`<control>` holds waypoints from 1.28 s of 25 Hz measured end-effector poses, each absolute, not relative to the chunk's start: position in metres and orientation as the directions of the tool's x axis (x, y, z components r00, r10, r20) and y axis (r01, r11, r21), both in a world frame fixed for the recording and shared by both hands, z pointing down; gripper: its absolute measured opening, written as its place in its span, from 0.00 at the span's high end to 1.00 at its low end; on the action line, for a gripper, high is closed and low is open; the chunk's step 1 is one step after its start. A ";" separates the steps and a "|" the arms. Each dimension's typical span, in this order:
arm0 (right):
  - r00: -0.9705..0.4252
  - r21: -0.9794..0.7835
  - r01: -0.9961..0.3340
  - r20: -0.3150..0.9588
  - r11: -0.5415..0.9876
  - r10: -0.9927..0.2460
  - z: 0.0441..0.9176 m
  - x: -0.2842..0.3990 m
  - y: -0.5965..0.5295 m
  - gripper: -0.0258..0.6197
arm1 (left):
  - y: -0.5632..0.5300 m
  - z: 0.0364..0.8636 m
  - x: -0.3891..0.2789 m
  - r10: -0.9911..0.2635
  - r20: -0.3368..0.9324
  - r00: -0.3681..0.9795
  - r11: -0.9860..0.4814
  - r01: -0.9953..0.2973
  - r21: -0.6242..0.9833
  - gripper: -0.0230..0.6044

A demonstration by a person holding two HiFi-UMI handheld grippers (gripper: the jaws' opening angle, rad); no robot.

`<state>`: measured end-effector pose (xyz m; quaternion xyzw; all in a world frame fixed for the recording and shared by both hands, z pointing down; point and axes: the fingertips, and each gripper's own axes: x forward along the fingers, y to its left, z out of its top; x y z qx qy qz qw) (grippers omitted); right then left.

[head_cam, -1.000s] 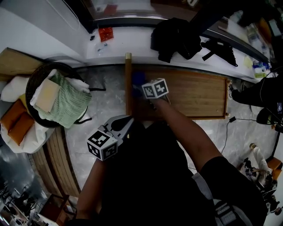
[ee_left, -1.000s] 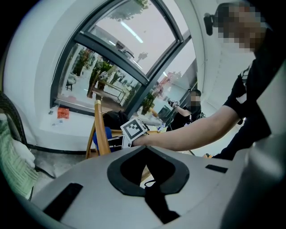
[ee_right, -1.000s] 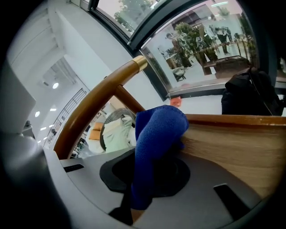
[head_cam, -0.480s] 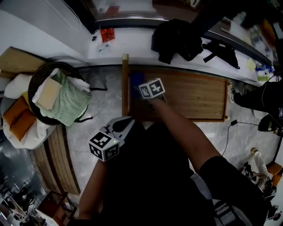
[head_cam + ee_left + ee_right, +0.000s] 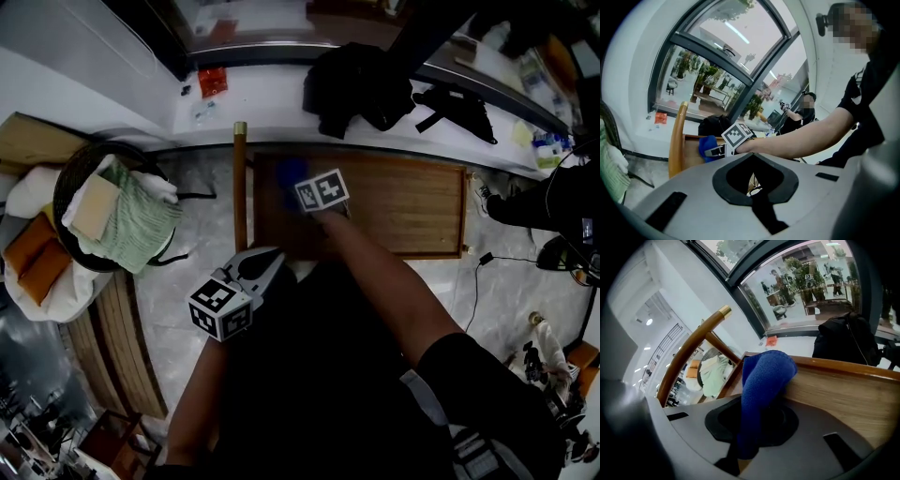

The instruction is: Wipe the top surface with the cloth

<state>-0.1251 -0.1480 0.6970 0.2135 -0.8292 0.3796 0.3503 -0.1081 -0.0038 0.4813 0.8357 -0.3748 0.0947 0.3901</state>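
Wooden top surface point(image 5: 394, 202) is best wiped with the blue cloth point(image 5: 764, 380), clamped in the right gripper point(image 5: 300, 186), pressed flat from its left edge, the left gripper point(image 5: 270, 258) being held aside, closed and empty.

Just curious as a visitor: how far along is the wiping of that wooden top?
The blue cloth is already clamped in the right gripper. It rests on the wooden top at the end near the handle. No wipe marks show, so coverage is unclear; the rest probably remains. The left gripper idles, shut.
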 end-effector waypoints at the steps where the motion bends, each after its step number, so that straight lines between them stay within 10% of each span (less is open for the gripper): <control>1: -0.662 -0.479 -0.624 0.744 0.617 -0.092 0.697 -0.117 -0.149 0.87 | -0.005 0.482 -0.103 -0.549 0.450 0.704 -0.416 -0.698 0.583 0.95; 32: -0.604 -0.450 -0.752 0.764 0.482 -0.228 0.692 0.108 -0.186 0.87 | -0.046 0.494 0.065 -0.395 0.435 0.809 -0.512 -0.587 0.627 0.95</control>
